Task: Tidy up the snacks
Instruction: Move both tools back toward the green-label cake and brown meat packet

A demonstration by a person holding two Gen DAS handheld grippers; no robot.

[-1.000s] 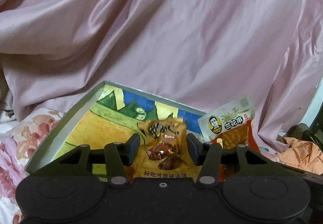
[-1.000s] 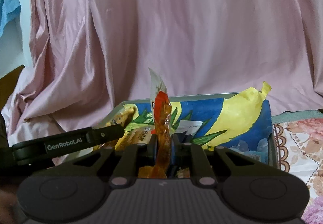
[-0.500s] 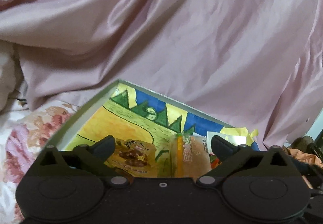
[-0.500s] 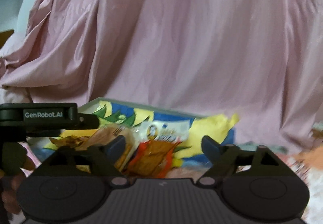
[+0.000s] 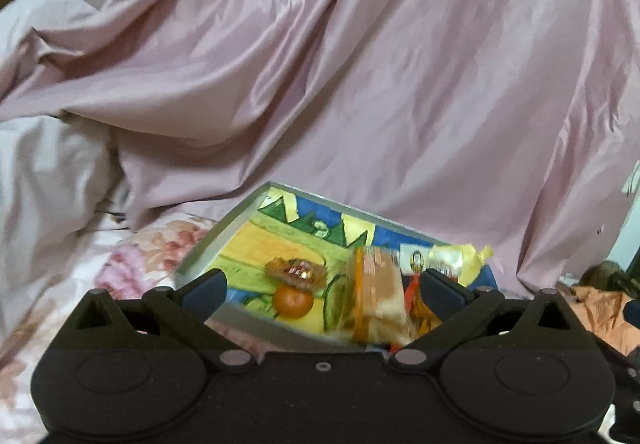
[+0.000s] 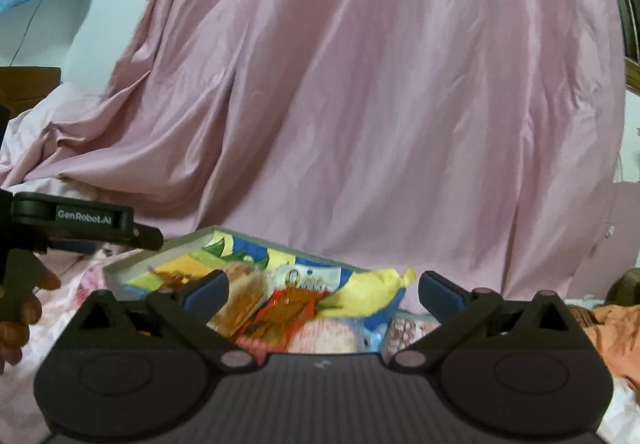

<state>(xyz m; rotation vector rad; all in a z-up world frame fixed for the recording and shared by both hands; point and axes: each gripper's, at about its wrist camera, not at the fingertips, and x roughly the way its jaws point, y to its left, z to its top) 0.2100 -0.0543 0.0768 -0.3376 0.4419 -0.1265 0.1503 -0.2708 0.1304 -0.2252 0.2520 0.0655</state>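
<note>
Both grippers are empty right now. The left gripper (image 5: pixel 322 290) has its jaws spread wide, and the right gripper (image 6: pixel 322 290) has its jaws opening, nothing pinched. The snack packets (image 5: pixel 378 294) sit in the colourful box (image 5: pixel 216 244) on the flowery bed (image 5: pixel 120 264), just beyond the fingertips, pink sheet (image 5: pixel 360 83) draped behind.

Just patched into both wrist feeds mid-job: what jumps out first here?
The big pink satin sheet fills the whole background. Below it, the brightly painted box sits on floral bedding, with snack packets lying inside, among them an orange-and-red packet near the yellow paper. The left gripper is wide open and the right gripper is opening; nothing sits between either's jaws.
</note>
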